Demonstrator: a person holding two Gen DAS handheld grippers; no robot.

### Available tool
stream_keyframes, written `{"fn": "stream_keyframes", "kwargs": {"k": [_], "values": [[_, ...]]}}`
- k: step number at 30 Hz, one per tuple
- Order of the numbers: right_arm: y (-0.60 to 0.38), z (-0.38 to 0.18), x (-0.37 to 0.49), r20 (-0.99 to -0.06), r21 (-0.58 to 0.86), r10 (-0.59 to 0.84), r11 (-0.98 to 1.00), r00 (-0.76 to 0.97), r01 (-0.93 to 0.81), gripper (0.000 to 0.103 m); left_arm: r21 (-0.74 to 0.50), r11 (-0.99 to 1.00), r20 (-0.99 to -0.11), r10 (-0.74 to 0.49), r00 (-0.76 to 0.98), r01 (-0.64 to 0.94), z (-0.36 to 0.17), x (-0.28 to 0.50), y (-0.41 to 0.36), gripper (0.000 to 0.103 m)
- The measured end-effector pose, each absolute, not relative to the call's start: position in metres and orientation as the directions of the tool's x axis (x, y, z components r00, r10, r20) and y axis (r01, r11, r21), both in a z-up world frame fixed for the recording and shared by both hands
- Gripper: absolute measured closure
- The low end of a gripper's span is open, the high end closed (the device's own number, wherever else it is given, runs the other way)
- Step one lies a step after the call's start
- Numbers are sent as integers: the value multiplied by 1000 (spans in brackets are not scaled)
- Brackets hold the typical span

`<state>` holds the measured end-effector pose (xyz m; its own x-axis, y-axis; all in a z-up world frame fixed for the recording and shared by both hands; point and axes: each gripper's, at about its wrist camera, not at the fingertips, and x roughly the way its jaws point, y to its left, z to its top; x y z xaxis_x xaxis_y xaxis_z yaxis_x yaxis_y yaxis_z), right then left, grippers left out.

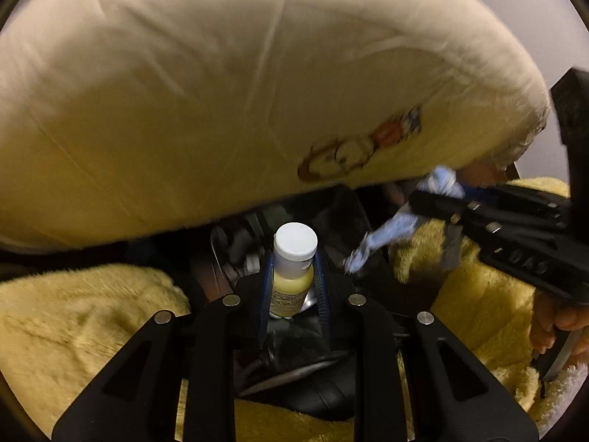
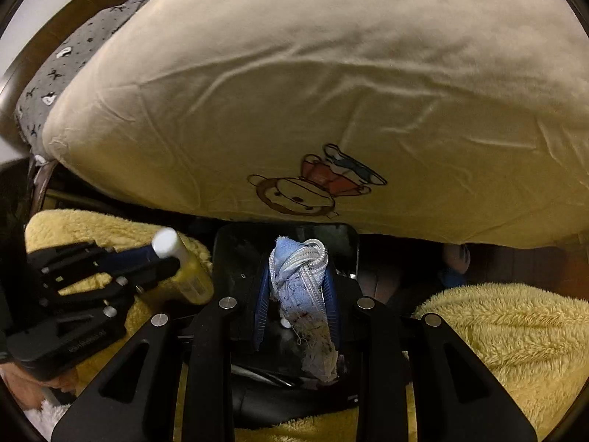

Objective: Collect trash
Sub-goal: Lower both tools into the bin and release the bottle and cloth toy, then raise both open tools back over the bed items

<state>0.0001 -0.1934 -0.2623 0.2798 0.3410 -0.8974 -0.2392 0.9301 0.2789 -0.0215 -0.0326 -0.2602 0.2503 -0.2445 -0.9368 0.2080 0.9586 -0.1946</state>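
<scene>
My left gripper is shut on a small yellow bottle with a white cap, held upright above a black bin. The bottle also shows in the right wrist view, at the left gripper. My right gripper is shut on a crumpled pale-blue rag with a white cord, held over the same black bin. In the left wrist view the right gripper holds the rag at the right.
A big cream pillow with a cartoon bear print hangs close over both grippers; it also shows in the right wrist view. A fluffy yellow blanket lies on both sides of the bin. Grey patterned fabric is at far left.
</scene>
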Motion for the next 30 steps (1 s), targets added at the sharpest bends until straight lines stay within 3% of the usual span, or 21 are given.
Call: {"fn": "stream_keyframes", "kwargs": {"k": [11, 13, 16, 21, 27, 30], "values": [[-189, -278, 9, -898, 331, 380, 915, 220, -229, 67, -208, 960, -958, -239, 159, 188, -284, -16, -34, 83], [-192, -278, 12, -899, 334, 380, 917, 218, -217, 65, -204, 962, -959, -234, 162, 181, -284, -16, -33, 78], [-194, -279, 15, -896, 345, 384, 918, 222, -197, 48, -193, 966, -958, -223, 179, 170, -279, -16, -29, 71], [-205, -266, 18, -882, 358, 392, 918, 262, -170, 37, -176, 972, -950, -209, 232, 156, -262, -13, -21, 57], [-220, -220, 23, -843, 298, 346, 938, 411, -178, 19, -135, 978, -914, -185, 360, 158, -220, -6, -11, 35], [-229, -195, 30, -812, 271, 321, 947, 488, -173, 15, -127, 980, -885, -181, 430, 150, -194, 1, -3, 30]]}}
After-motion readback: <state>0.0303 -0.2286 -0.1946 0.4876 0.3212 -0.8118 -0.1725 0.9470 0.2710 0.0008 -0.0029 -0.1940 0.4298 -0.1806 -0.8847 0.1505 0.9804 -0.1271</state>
